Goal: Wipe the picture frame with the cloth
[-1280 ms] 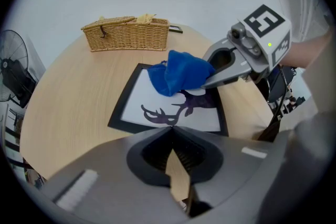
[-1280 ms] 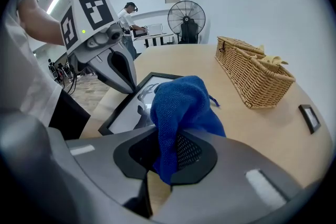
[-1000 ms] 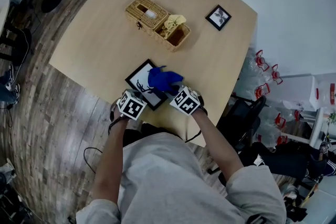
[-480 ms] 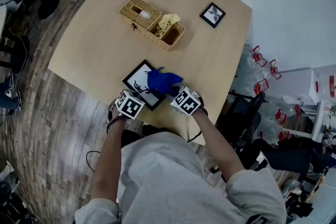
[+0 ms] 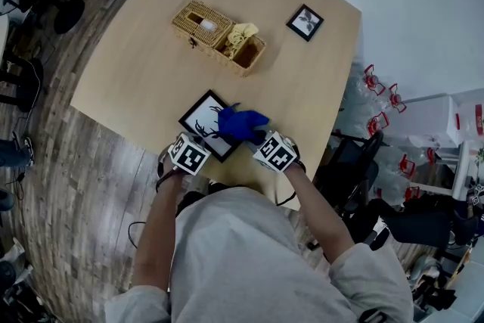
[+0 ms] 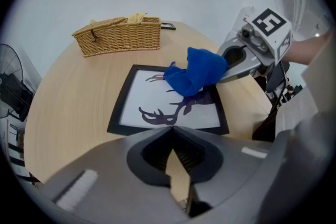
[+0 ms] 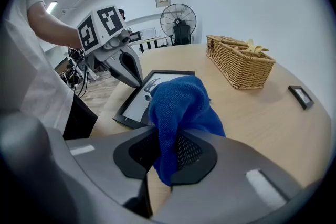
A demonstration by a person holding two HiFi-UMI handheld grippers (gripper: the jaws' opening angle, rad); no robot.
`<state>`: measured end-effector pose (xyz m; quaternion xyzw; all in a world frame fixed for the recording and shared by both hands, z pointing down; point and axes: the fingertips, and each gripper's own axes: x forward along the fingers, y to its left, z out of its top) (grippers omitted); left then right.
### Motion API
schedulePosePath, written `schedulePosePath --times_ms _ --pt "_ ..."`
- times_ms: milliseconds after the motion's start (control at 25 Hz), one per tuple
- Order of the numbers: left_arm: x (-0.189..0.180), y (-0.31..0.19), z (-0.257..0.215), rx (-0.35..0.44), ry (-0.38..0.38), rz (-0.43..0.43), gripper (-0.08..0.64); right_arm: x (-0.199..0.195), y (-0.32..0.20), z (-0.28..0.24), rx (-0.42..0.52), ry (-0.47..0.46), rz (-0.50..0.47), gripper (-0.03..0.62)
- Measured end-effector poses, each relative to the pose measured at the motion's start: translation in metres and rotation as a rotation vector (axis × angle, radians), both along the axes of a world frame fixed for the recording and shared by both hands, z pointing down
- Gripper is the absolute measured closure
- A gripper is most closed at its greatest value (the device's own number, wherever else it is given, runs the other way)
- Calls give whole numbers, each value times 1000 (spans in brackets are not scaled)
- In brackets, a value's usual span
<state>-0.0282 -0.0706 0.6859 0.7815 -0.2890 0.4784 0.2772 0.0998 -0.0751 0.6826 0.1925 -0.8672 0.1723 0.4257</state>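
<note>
**Cloth** [image 5: 242,122]: soft, light, blue textile with a coarse nap. It is clamped by a bunched fold between the closed jaws of the right gripper [image 7: 167,162], and its free end is draped on the glazing.

**Picture frame** [image 5: 200,117]: laid flat on the person's side of the wicker basket [image 5: 215,49], well apart from it. It is rigid and thin, with a black border and an antler print. It is judged light, breakable and liable to slide, so light pressure is advised, with restraint at the border.

**Left gripper** [image 6: 172,131]: jaws together, nothing held, tips at the frame's border.
</note>
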Motion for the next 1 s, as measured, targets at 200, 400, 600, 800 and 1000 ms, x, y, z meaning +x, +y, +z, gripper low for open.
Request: schedulePosePath --times_ms 200,400,600,800,1000 --pt "-2 -1 -1 4 10 1 508 -3 -2 -2 15 14 -6 546" --pt "-2 -1 -1 5 8 11 508 -7 3 -3 20 17 -12 546" --pt "-2 0 -2 -1 9 17 508 -12 11 -4 17 13 -20 546" --pt "-2 0 -1 0 3 18 508 -17 18 -2 1 15 -33 546" --pt "-1 0 0 0 0 20 506 -26 27 -2 -8 5 -48 546"
